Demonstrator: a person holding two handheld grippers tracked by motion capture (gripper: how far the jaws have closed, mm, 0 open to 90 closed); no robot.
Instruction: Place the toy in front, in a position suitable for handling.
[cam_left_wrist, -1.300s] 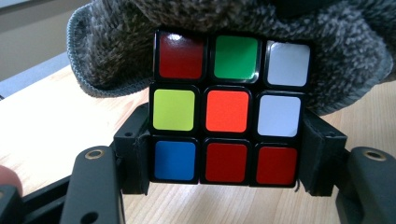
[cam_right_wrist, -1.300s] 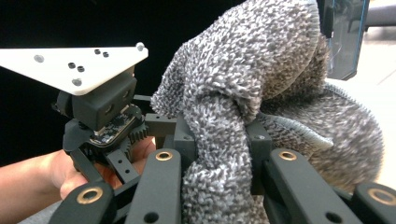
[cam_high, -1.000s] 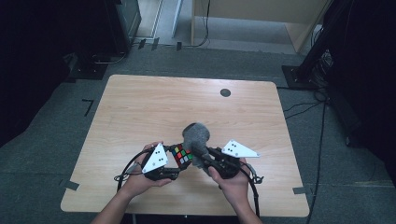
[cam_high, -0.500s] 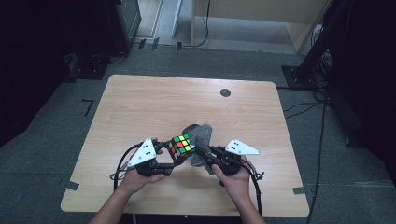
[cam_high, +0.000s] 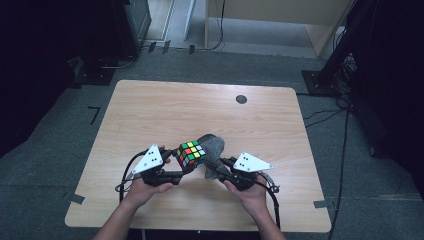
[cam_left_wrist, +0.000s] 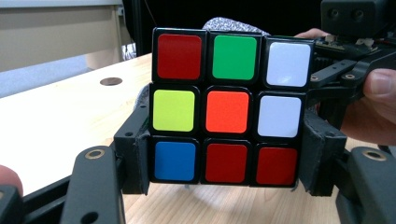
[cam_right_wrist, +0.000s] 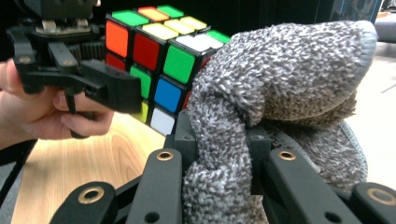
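Wiping step: your left gripper (cam_left_wrist: 224, 186) clamps cube (cam_left_wrist: 227, 106); right gripper (cam_right_wrist: 219, 154) pinches cloth (cam_right_wrist: 280, 88) beside it. Next, rub cloth across cube face.

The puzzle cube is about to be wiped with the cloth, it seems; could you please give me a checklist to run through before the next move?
1. Left gripper clamps the puzzle cube on two opposite sides: ok.
2. Cube lifted off the table: ok.
3. Right gripper pinches the grey cloth firmly: ok.
4. Cloth touching the cube: ok, it presses one corner in the right gripper view.
5. Cloth covers the face to be wiped: cannot tell.
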